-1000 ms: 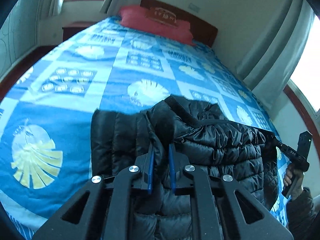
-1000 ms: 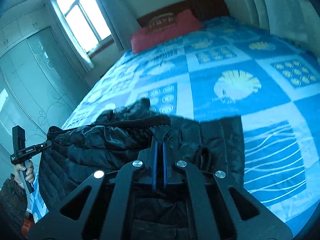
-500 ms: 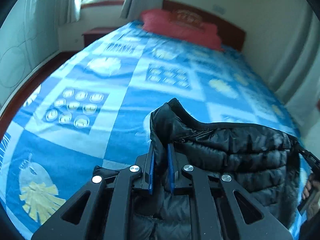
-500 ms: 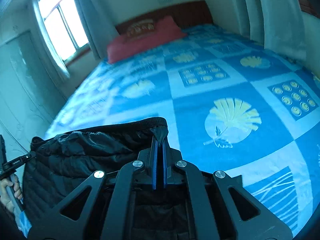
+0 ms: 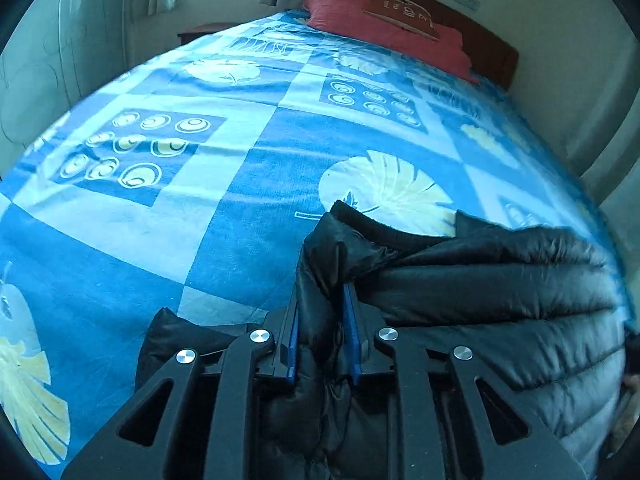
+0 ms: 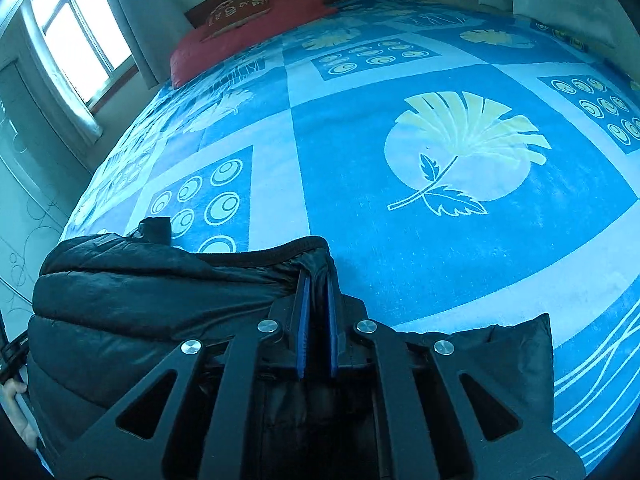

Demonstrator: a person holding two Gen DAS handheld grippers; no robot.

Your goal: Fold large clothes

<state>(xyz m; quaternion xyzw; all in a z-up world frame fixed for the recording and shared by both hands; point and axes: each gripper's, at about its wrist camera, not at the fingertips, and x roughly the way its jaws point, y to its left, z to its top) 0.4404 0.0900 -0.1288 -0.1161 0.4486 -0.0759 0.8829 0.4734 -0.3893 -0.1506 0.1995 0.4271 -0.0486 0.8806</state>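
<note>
Black quilted puffer jacket (image 5: 500,280) lies across the near edge of the bed (image 5: 240,208), over its blue patterned bedspread. Left tool (image 5: 322,316) has a fold of the jacket between its blue pads, jaws opening. Right tool (image 6: 317,308) is nearly closed, pinching the jacket's zipper edge (image 6: 272,252).

My jacket (image 5: 500,292): glossy quilted black cloth. Bedspread (image 5: 224,208): matt soft woven cloth. Headboard (image 5: 496,52): polished wood.
</note>
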